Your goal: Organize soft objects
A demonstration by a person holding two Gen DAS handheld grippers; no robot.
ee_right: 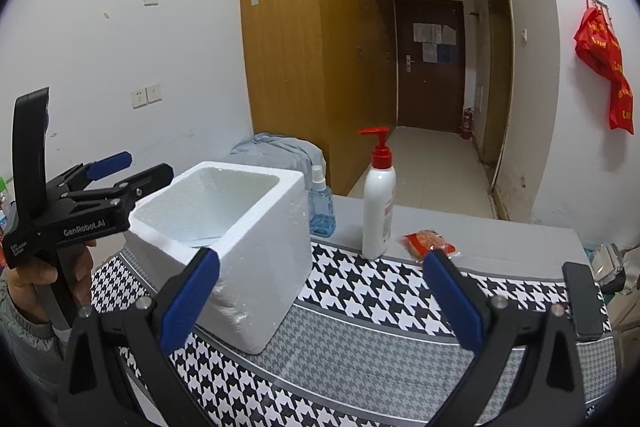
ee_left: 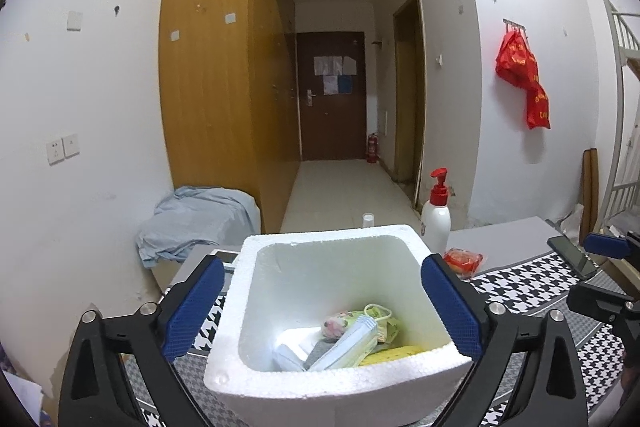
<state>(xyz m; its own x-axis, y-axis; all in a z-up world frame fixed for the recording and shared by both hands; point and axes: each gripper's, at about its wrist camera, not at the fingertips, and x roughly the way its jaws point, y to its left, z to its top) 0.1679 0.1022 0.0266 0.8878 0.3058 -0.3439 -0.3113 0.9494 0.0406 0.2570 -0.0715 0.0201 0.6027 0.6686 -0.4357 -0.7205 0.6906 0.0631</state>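
Observation:
A white foam box stands on the houndstooth cloth. Inside lie several soft items: a pack of face masks, a floral pouch, a yellow cloth and a grey piece. My left gripper is open and empty, its fingers spread either side of the box just above its rim; it also shows in the right wrist view. My right gripper is open and empty, above the cloth to the right of the box. A red snack packet lies on the table behind it.
A white pump bottle with a red top and a blue spray bottle stand behind the box. A black phone lies at the right table edge. A blue-grey cloth is heaped by the wardrobe. Red bags hang on the wall.

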